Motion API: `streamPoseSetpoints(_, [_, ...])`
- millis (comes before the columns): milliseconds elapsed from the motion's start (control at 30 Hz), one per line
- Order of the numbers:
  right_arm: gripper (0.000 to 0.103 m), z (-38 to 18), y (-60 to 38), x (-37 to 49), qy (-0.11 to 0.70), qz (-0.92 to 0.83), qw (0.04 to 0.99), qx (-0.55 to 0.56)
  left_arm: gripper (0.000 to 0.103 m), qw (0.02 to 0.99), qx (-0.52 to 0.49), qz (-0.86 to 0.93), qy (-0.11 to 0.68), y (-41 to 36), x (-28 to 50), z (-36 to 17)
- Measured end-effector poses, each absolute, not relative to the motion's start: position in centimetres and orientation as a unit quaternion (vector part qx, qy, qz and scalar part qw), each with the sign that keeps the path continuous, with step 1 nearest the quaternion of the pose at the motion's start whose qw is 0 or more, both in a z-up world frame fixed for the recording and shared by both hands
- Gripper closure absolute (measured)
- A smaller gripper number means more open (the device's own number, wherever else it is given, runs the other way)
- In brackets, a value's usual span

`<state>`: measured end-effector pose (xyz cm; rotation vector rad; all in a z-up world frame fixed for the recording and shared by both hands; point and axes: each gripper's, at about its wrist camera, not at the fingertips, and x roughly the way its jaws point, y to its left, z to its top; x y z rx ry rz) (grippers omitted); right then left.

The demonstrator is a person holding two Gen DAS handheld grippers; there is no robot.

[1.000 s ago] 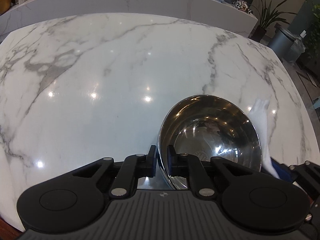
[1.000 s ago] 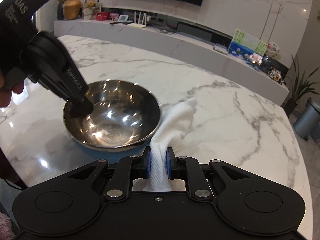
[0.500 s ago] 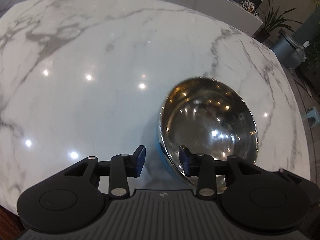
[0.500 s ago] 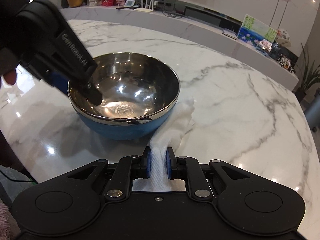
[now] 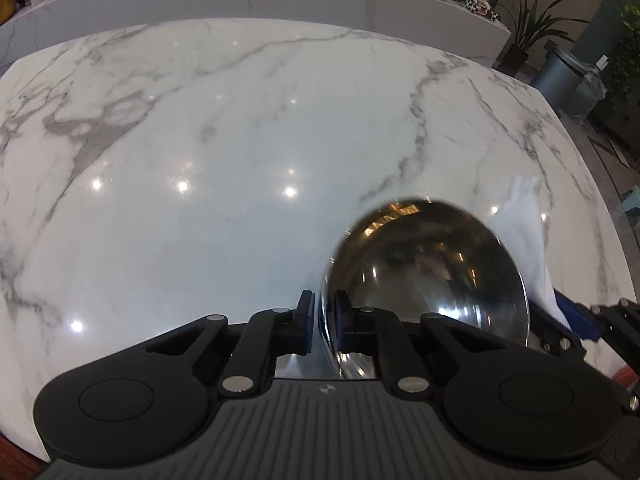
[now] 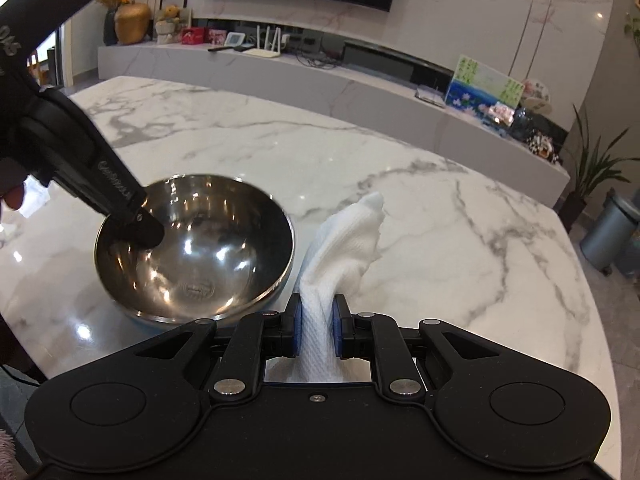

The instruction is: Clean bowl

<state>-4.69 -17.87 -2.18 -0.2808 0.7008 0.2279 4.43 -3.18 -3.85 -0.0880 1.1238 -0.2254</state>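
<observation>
Left gripper [image 5: 322,320] is clamped on the near-left rim of the steel bowl [image 6: 196,248], one finger inside and one outside; the right gripper [image 6: 316,330] is clenched on a white paper towel [image 6: 340,240] whose free end sticks up and away from it. The bowl is by the near edge of the marble tabletop [image 6: 440,200], just left of the towel, close but seemingly apart, mouth up; whether it rests flat or is slightly lifted, can't tell. Right hand is nearer with the towel, so any wipe goes leftward over the rim; interior looks shiny, dirt not discernible.
</observation>
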Motion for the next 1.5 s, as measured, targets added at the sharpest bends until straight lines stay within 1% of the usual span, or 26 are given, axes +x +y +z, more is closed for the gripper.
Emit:
streamPoseSetpoints(133, [0.09, -2.7, -17.2, -4.8, 0.349, 0.119, 0.918, -0.145, 0.094, 0.842, -0.032, -0.102, 0.529, -3.4, 4.2, -3.9])
streamPoseSetpoints(467, [0.09, -4.6, -16.4, -4.7, 0.381, 0.138, 0.903, -0.146, 0.093, 0.838, -0.048, -0.099, 0.534, -2.9, 4.2, -4.1])
streamPoseSetpoints(567, [0.09, -4.8, -16.4, -4.6, 0.383, 0.138, 0.902, -0.146, 0.074, 0.83, -0.058, -0.091, 0.547, -2.5, 4.0, -4.4])
streamPoseSetpoints(600, [0.09, -4.9, -16.4, -4.5, 0.384, 0.137, 0.901, -0.146, 0.071, 0.826, -0.061, -0.086, 0.553, -2.3, 3.7, -4.5])
streamPoseSetpoints(667, [0.09, -5.0, -16.4, -4.4, 0.385, 0.137, 0.901, -0.146, 0.071, 0.822, -0.068, -0.085, 0.559, -2.1, 3.3, -4.7])
streamPoseSetpoints(833, [0.09, -5.1, -16.3, -4.3, 0.386, 0.137, 0.9, -0.149, 0.072, 0.815, -0.077, -0.1, 0.565, -2.3, 2.7, -4.6])
streamPoseSetpoints(900, [0.09, -5.1, -16.4, -4.3, 0.385, 0.136, 0.9, -0.149, 0.084, 0.816, -0.07, -0.1, 0.565, -2.6, 2.7, -4.6])
streamPoseSetpoints(1000, [0.09, -4.9, -16.6, -4.4, 0.381, 0.132, 0.903, -0.149, 0.09, 0.821, -0.06, -0.097, 0.56, -2.8, 3.1, -4.6])
streamPoseSetpoints(1200, [0.09, -3.7, -17.3, -4.3, 0.361, 0.118, 0.914, -0.146, 0.093, 0.83, -0.06, -0.088, 0.548, -3.0, 4.3, -4.4])
streamPoseSetpoints(1500, [0.09, -2.5, -17.3, -5.6, 0.344, 0.114, 0.919, -0.154, 0.092, 0.84, -0.049, -0.081, 0.534, -4.1, 5.6, -4.2])
